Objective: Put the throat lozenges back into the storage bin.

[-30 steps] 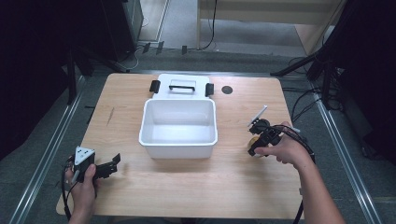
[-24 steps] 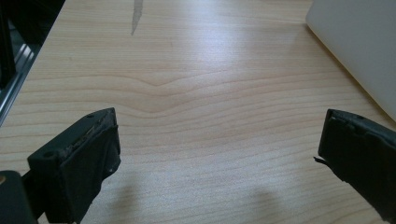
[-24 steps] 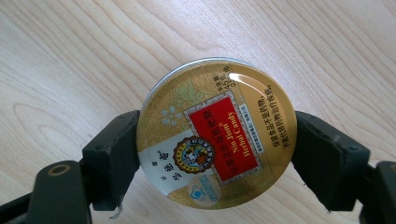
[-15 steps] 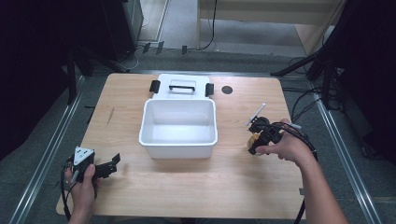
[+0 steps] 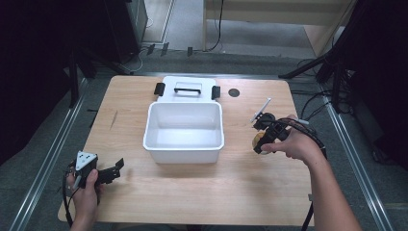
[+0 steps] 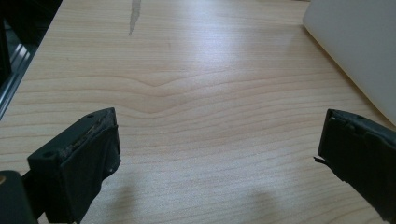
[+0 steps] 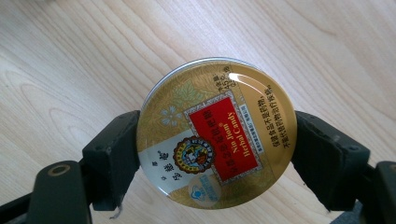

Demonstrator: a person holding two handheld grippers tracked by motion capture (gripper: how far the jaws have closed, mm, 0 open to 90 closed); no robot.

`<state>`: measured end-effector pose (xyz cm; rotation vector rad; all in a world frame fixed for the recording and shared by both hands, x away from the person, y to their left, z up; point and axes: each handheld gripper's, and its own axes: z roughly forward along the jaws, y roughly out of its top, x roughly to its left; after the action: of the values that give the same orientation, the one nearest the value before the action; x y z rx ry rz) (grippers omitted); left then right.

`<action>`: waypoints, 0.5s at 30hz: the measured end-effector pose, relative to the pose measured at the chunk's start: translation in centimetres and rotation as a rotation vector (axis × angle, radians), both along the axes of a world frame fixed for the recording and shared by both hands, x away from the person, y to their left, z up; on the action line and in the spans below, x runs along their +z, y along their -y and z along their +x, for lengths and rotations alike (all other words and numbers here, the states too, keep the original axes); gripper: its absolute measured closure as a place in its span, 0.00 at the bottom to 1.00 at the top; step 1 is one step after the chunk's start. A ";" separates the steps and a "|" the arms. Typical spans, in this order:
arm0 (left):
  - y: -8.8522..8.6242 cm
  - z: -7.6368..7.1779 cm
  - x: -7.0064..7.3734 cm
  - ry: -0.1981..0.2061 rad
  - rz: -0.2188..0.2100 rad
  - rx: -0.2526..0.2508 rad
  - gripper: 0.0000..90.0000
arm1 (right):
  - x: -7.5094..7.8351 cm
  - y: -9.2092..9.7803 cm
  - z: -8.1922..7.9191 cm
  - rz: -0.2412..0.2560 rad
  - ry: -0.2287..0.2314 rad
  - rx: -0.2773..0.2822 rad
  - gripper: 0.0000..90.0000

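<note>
The right gripper (image 7: 217,154) is closed on a round gold candy tin (image 7: 215,133). Its two black jaws press the left and right edge of the tin, and the printed lid with the red label faces the camera of this gripper. Below the tin lies the wooden table (image 7: 70,60); whether the tin touches the wood I cannot tell. In the high view the right gripper (image 5: 263,139) and the tin (image 5: 258,141) are seen to the right of the white bin (image 5: 184,153), near its right wall but apart from it. Behind the bin lies its white lid (image 5: 187,88) with black clips.

The left gripper (image 6: 217,154) stands open, with the jaws wide apart and only bare wood between them. A corner of the white bin (image 6: 359,42) is ahead of its right jaw. In the high view the left gripper (image 5: 114,169) is near the front left corner of the table, well apart from the bin.
</note>
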<state>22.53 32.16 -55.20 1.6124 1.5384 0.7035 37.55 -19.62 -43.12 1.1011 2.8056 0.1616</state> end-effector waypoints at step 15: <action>0.0 0.0 0.0 0.000 -0.006 -0.004 0.00 | 1.7 -1.4 0.8 -0.008 0.004 0.022 0.23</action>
<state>22.56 32.18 -55.21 1.6108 1.5348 0.6964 38.34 -18.21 -41.37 1.0673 2.8135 0.1547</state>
